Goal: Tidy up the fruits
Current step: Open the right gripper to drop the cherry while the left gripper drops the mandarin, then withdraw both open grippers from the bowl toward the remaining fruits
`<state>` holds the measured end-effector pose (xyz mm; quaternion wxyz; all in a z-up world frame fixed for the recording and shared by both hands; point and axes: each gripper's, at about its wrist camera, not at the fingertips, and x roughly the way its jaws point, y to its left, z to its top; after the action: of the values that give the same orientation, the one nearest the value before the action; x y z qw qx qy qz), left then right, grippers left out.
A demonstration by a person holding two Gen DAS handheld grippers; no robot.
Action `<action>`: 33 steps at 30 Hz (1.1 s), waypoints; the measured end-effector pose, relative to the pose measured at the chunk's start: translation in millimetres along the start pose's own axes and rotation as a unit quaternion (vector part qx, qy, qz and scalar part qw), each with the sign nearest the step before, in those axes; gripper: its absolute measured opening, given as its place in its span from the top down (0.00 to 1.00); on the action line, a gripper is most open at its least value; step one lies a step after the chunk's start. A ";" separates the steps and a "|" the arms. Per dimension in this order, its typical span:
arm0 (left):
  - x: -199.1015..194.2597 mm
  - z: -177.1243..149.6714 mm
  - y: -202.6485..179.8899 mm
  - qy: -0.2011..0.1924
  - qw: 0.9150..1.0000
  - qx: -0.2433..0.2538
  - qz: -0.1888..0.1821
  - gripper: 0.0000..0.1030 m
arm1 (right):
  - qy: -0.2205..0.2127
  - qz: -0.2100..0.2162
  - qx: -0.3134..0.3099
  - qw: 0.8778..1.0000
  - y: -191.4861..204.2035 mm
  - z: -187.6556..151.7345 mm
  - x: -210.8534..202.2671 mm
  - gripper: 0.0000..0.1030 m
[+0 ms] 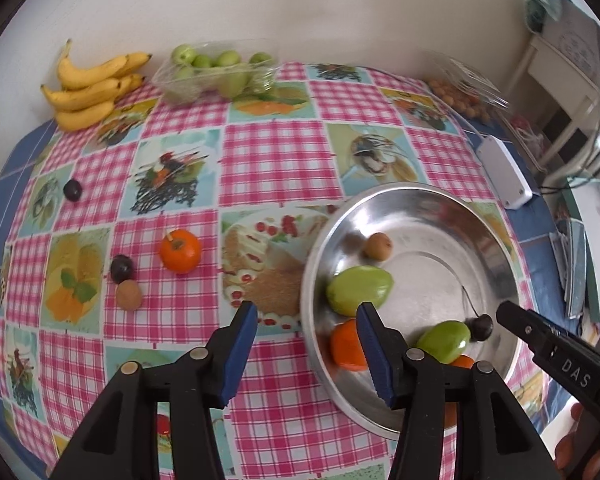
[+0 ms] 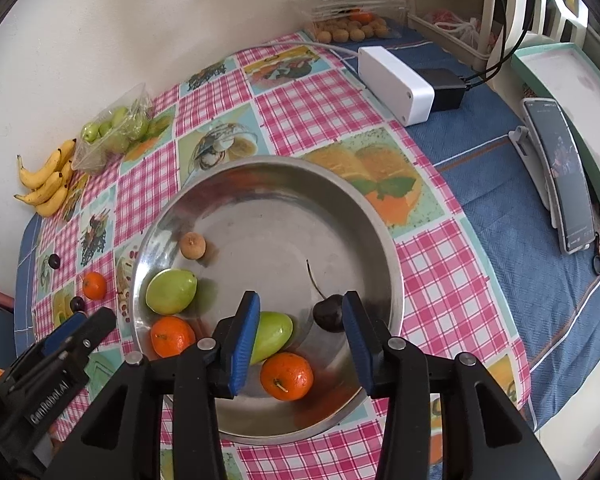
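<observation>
Left of the steel bowl [image 1: 496,236], on the checked cloth, loose fruit waits — an orange [image 1: 180,251], two dark plums [image 1: 121,268], a brown longan [image 1: 129,295]. Left gripper [image 1: 306,344] hangs over the bowl's left rim, jaws partly apart, empty; those fruits lie to its upper left, so it looks the nearer hand. Right gripper [image 2: 300,340] — moderately open, nothing held — hovers over the bowl, cherry [image 2: 330,314] beside its right finger.

Table under a pink-checked, fruit-print oilcloth [image 1: 276,160], blue woven cloth [image 2: 520,248] beneath at the edges. Directly on it: round steel bowl [image 2: 380,248], yellow banana bunch [image 1: 92,88], clear plastic tray of green fruit [image 1: 216,72], loose orange tangerine [image 1: 180,251], two dark plums [image 1: 73,190], brown round longan [image 1: 129,295], white plastic box [image 2: 396,84], black adapter [image 2: 446,88].
</observation>
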<state>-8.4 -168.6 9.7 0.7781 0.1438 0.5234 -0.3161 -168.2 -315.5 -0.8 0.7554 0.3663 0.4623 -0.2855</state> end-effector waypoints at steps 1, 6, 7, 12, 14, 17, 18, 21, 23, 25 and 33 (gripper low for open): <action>1.2 -0.1 2.6 0.002 1.000 -0.005 0.001 0.46 | 0.003 -0.001 0.000 1.000 0.1 -0.3 1.8 0.56; 7.3 -1.0 10.9 0.008 1.000 -0.018 0.020 0.32 | 0.009 -0.004 0.001 1.000 1.2 -1.1 7.4 0.21; 8.5 -1.2 11.9 0.009 0.999 -0.019 0.024 0.31 | 0.011 -0.005 0.003 1.000 0.9 -1.2 8.7 0.18; 14.8 -2.1 18.2 0.016 0.999 -0.028 0.034 0.19 | 0.017 -0.010 0.003 1.000 1.7 -2.2 12.2 0.16; 16.0 -2.4 20.0 0.017 0.999 -0.031 0.035 0.18 | 0.019 -0.010 0.003 1.000 1.6 -2.6 13.5 0.14; 16.9 -2.5 21.6 0.016 0.999 -0.034 0.040 0.15 | 0.021 -0.011 0.003 1.000 1.9 -2.9 15.4 0.12; 17.2 -2.6 22.4 0.015 0.998 -0.034 0.042 0.10 | 0.022 -0.012 0.003 1.000 1.8 -3.1 16.1 0.12; 17.7 -2.6 24.8 0.016 0.998 -0.038 0.045 0.09 | 0.026 -0.013 0.005 1.000 2.2 -3.7 18.2 0.12; 17.8 -2.4 26.9 0.015 0.998 -0.043 0.048 0.05 | 0.028 -0.013 0.007 0.999 1.9 -4.3 19.3 0.12; 17.4 -2.8 29.5 0.009 0.997 -0.049 0.051 0.00 | 0.028 -0.013 0.007 1.000 1.7 -4.3 19.8 0.11; 18.0 -2.2 35.4 0.006 0.997 -0.051 0.059 0.00 | 0.029 -0.018 0.007 0.999 3.5 -6.1 22.6 0.00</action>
<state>17.3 -146.7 -11.2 0.7983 0.1365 0.5345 -0.2417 -159.3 -310.6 -22.2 0.7333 0.3715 0.4889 -0.2920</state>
